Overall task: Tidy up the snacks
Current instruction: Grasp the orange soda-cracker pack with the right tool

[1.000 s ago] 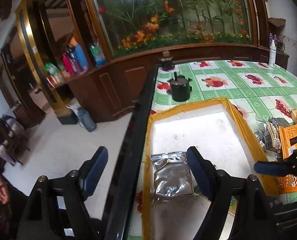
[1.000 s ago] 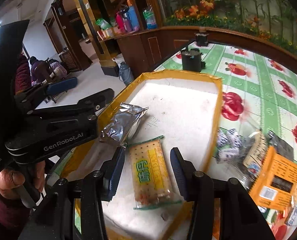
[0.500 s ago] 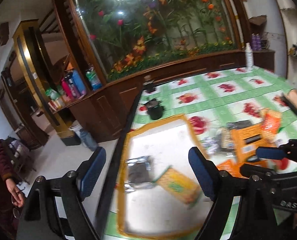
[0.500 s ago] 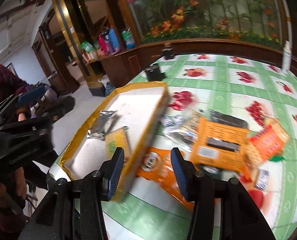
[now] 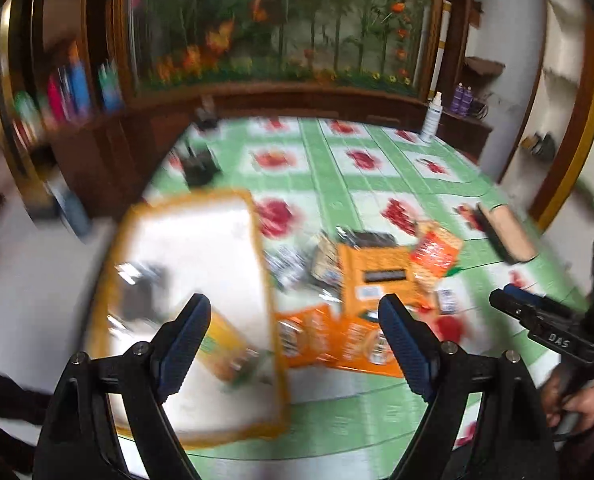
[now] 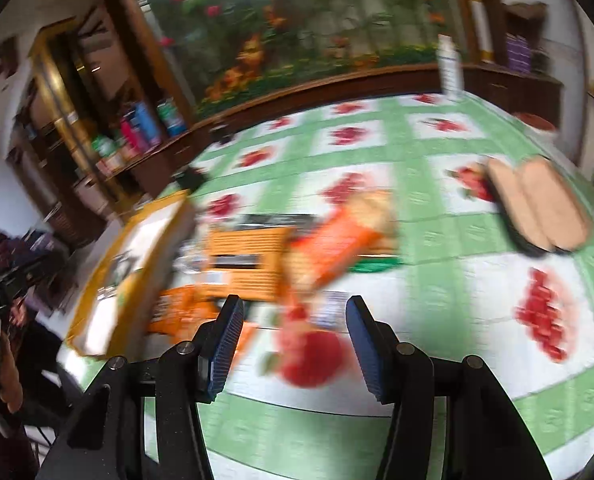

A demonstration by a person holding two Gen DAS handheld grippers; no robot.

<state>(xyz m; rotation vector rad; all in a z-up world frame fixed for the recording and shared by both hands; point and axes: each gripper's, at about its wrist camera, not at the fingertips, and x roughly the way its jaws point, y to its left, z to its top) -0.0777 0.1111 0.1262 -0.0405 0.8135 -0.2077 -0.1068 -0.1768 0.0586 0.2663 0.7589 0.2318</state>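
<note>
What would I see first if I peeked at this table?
Probably the heap of orange snack packets in the middle of the green tablecloth with red fruit pictures. Left of the heap sits a white tray with a yellow rim, already holding a couple of packets. Behind the table glows a big wall of flowers.

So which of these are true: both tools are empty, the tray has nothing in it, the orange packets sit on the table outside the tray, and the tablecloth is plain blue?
1. Both the left tool and the right tool are open and hold nothing. True.
2. The yellow-rimmed tray has nothing in it. False: a silver packet and a yellow packet lie inside.
3. The orange packets lie on the table outside the tray. True.
4. The tablecloth is plain blue. False: it is green and white checks with red fruit.
</note>
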